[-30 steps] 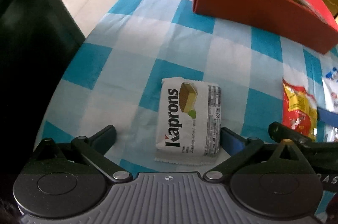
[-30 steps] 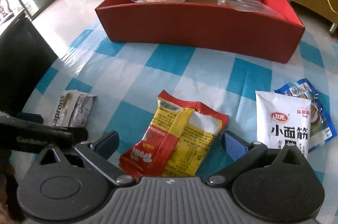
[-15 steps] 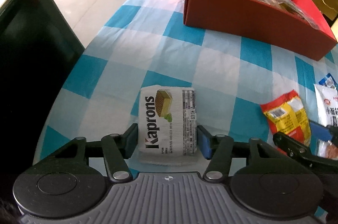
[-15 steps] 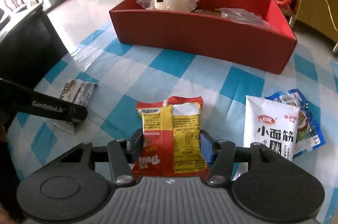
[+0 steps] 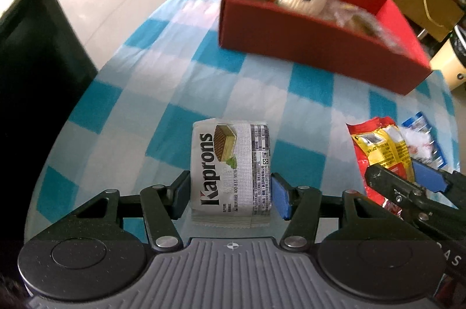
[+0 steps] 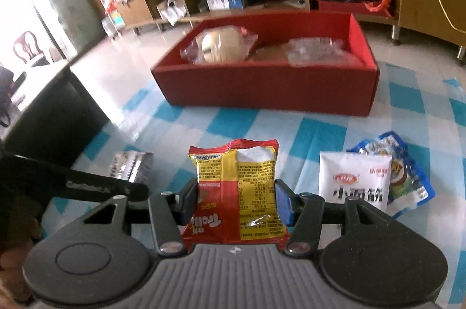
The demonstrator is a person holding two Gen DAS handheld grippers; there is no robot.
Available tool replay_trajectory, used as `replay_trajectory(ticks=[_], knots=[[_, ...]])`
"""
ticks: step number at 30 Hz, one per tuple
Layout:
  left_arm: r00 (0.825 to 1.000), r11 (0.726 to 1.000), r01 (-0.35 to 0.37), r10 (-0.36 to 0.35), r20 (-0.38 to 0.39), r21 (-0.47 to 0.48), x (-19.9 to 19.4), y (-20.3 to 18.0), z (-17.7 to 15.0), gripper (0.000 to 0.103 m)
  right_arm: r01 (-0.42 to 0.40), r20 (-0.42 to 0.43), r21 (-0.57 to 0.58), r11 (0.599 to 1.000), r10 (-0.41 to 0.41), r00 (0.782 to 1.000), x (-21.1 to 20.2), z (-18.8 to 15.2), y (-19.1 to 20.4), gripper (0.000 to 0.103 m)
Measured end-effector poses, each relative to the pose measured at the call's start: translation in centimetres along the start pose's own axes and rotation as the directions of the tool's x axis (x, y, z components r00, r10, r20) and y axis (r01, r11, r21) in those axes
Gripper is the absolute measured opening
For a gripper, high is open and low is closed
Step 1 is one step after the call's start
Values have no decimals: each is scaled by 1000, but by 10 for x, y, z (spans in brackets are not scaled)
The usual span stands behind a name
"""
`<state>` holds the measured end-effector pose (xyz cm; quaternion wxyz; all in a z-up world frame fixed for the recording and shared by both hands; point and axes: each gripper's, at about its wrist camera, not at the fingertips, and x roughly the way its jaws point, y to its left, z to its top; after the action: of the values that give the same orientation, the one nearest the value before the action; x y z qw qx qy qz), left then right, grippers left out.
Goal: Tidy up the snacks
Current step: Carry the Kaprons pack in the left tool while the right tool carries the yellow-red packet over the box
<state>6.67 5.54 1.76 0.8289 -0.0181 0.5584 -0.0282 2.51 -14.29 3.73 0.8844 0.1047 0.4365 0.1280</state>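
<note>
The left gripper (image 5: 230, 194) was clenched on the Kaprons wafer pack (image 5: 231, 169), lifted above the checked tablecloth (image 5: 180, 81). The right gripper (image 6: 236, 202) clamped the red-and-yellow snack bag (image 6: 236, 186) likewise. Bare cloth lay ahead; beyond it sat the red box (image 6: 268, 87), both grippers pointed toward it.

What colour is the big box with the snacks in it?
Red. The box shows best in the right wrist view, standing on the blue-and-white checked tablecloth.
</note>
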Motion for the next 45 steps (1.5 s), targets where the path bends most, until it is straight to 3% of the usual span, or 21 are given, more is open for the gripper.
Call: replay_trajectory(ticks=[12,33,45], knots=[[998,999,-5,3,64,32,-11,-19,23,65,-6,47,76,997,3,999,-6,24,-23,53],[986,993,-62,45,160,99,-10,-59,71,65,1,130,16,1000,-3,992,-10,82,-46,53],[979,990,-81,57,195,117,-8,-72,87,65,12,146,28,1000,-16,989,-7,97,-56,53]])
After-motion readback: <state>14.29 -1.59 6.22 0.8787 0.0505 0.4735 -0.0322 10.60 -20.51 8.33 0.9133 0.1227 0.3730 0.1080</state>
